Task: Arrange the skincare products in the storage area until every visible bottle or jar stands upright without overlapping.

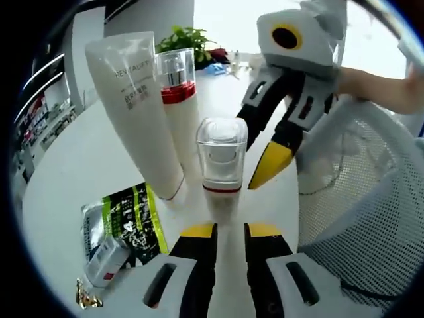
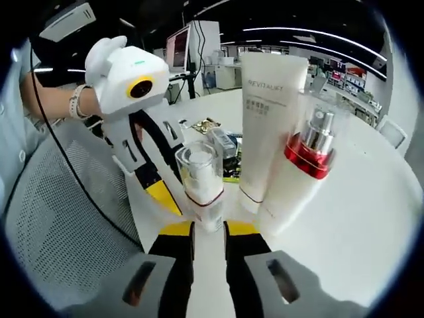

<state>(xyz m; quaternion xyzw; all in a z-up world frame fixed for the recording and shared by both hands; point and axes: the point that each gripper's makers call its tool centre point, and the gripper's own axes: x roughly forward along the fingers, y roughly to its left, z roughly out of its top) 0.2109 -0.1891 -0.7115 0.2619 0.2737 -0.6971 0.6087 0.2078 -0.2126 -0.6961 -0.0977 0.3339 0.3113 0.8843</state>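
Three skincare containers are standing upright together on the white table (image 1: 73, 165).

The clear-capped small bottle (image 1: 221, 165) is sitting in front — beside it the tall white tube (image 1: 136, 106) and the red-collared pump bottle (image 1: 180, 99) are standing close, apparently touching. The left gripper (image 1: 230, 230) is pointing at the small bottle with jaws slightly parted, gripping nothing; the right gripper (image 2: 209, 228) is doing likewise from the opposite side. A green sachet (image 1: 129, 222) is lying flat nearby.

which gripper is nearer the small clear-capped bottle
About level, by these views. The left gripper has its jaws pointed at the base of the small clear-capped bottle, apparently just short of it; the right gripper faces the same bottle from the opposite side, equally close.
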